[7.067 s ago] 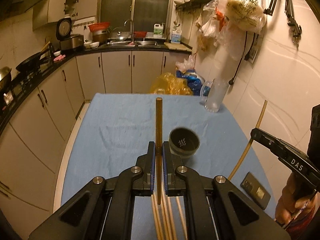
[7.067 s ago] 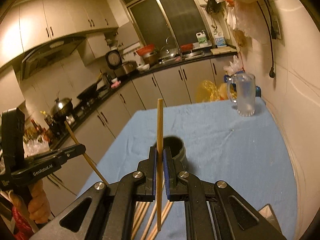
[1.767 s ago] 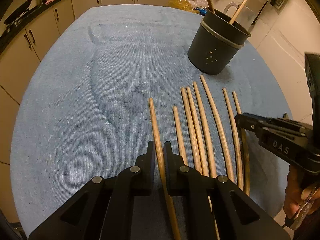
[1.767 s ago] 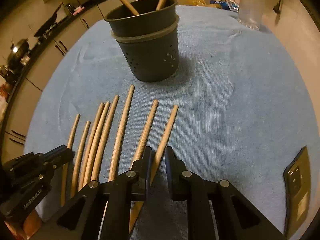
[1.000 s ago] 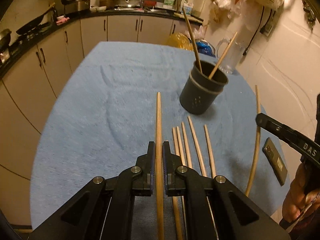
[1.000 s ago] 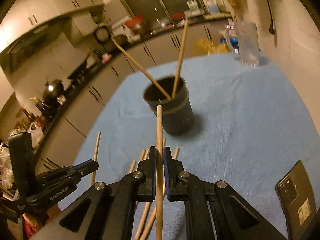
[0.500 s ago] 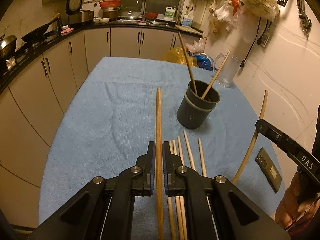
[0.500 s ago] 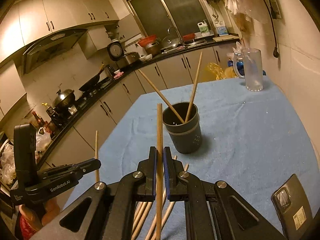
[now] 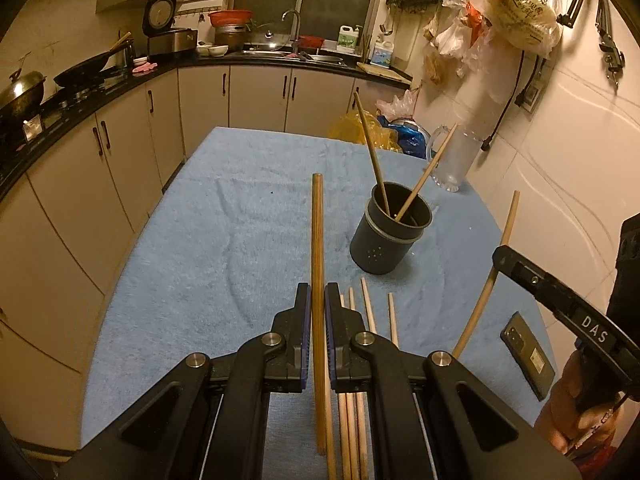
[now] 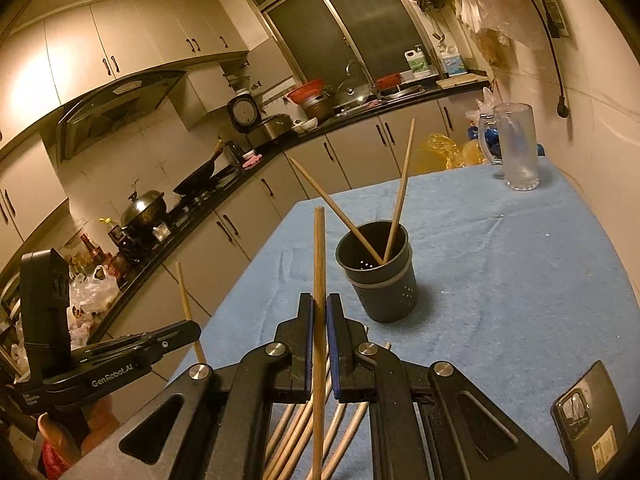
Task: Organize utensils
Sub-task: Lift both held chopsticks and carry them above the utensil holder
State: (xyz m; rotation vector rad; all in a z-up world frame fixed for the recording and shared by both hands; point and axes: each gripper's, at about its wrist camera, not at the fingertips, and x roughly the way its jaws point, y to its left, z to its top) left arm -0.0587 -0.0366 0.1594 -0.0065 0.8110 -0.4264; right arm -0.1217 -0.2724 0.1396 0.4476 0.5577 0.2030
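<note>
Two wooden chopsticks, one in each of my grippers, stand raised over the blue-covered table (image 9: 192, 248): the left gripper (image 9: 317, 322) has its jaws closed on its chopstick (image 9: 318, 240), and the right gripper (image 10: 319, 330) is clamped the same way on another chopstick (image 10: 319, 264), both sticks pointing up and away from the cloth. The dark holder cup (image 9: 390, 236) stands ahead and slightly to the right of the left stick, with two chopsticks (image 9: 374, 160) leaning apart inside it. I judge this the carrying step, with the drop into the cup not yet made; next, each stick needs tipping end-down over the rim and releasing, one gripper at a time so the two do not meet above the opening. The leaning sticks take up part of the mouth and may deflect a new one. More loose chopsticks (image 9: 366, 304) lie on the cloth below the grippers, awaiting pickup. A phone (image 10: 588, 420) rests near the right edge and a glass mug (image 10: 516, 146) stands at the far corner, both clear of the path.
</note>
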